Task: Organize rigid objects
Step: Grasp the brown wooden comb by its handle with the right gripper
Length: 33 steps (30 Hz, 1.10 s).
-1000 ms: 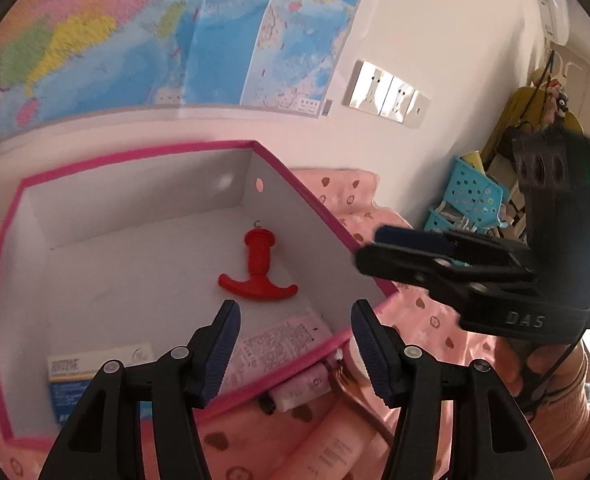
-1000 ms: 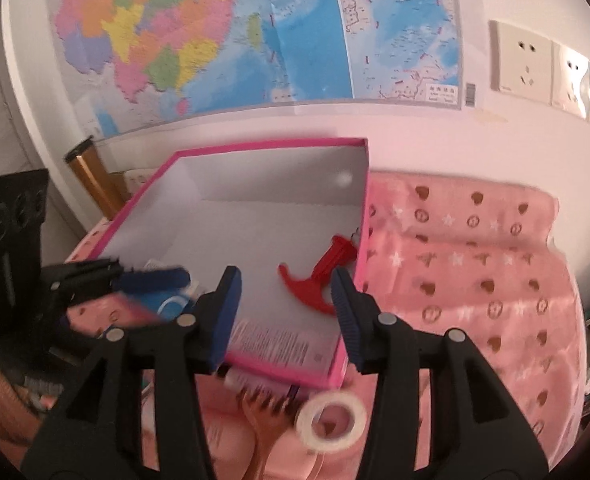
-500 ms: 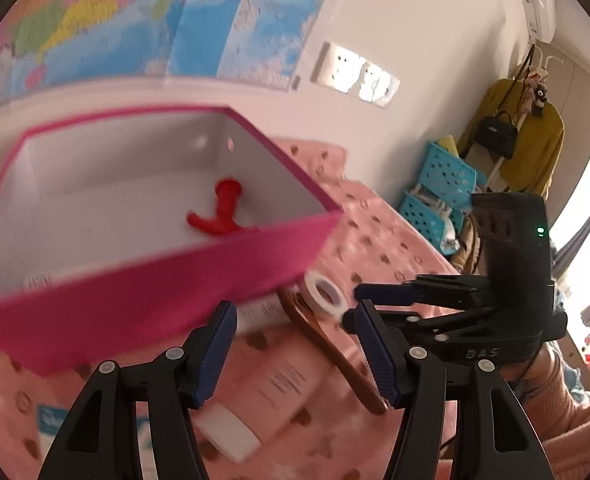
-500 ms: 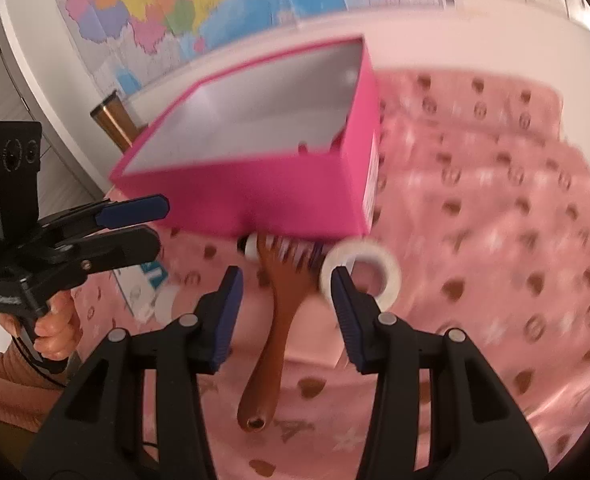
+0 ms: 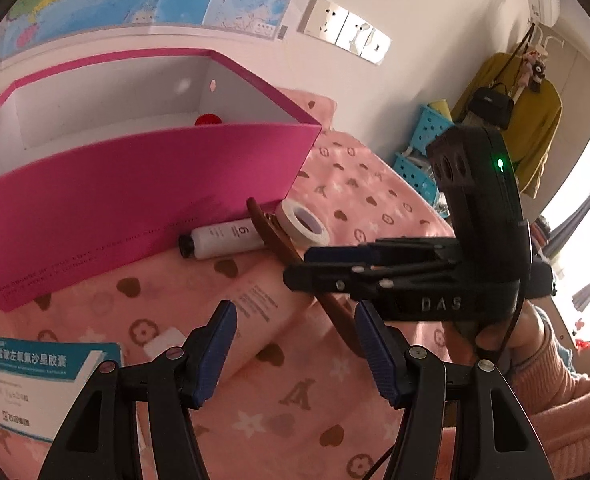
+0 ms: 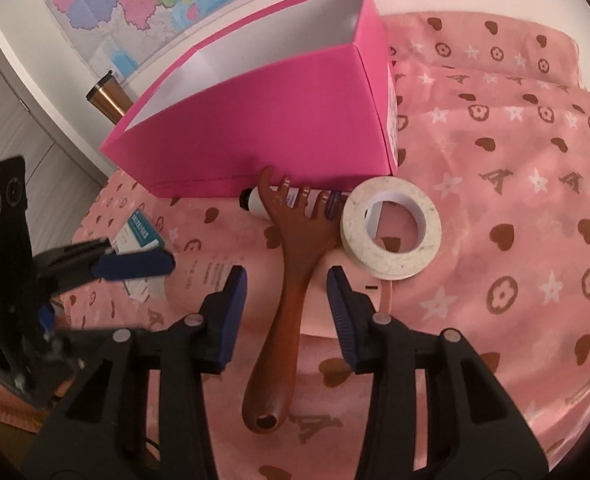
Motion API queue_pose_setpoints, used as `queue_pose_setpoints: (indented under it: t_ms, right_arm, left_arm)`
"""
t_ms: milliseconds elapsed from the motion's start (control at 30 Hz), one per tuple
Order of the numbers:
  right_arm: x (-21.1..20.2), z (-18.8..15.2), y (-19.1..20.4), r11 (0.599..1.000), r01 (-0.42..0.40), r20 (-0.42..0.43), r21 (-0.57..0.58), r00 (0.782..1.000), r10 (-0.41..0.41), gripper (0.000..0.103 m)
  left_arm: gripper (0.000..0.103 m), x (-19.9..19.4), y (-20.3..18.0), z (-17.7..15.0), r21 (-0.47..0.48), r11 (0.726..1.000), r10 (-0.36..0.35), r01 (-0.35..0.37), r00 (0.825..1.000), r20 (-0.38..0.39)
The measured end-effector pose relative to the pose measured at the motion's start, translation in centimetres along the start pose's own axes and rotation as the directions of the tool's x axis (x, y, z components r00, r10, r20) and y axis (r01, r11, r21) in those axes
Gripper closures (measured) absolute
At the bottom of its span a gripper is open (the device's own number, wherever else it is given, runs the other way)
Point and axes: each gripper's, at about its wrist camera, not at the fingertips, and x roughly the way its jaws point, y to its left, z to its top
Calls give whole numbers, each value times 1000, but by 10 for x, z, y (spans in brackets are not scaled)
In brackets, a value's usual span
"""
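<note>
Here the right gripper point(image 6: 287, 300) tilts downward, jaws closing around the brown wooden back-scratcher point(image 6: 291, 280) without touching it. The left gripper point(image 5: 295, 344) slants down likewise, spread and empty, over a pale pink tube point(image 5: 263, 320) lying on the pink patterned cloth point(image 6: 515, 200). Beyond lie a white tape roll point(image 6: 391, 228) and a small white bottle point(image 5: 223, 238), just before the open magenta cardboard box point(image 6: 279, 120).

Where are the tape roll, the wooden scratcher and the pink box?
tape roll point(image 6: 391, 258), right wrist view, on its near flat rim
wooden scratcher point(image 6: 295, 292), right wrist view, on its handle
pink box point(image 6: 271, 128), right wrist view, on its near outer wall
</note>
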Motion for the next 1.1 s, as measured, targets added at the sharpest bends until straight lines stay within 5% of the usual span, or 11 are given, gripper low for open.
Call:
queue_pose_setpoints:
  t_ms: [600,700,1100]
  right_arm:
    - [14,10,9,996,94,29,-7,995,-94,59]
    - [15,9,12,990,136,39,-30,990,-135,68]
    - [4,-2,4,998,-49,50,38,998,47,79]
  left_arm:
    - [40,-1,5,-11,-23,1000,-11,11,1000,-10]
    - [40,-2,5,-11,-23,1000,-13,13,1000,-11]
    - [40,10,-2,-8,-20,998,-59,58,998,-34]
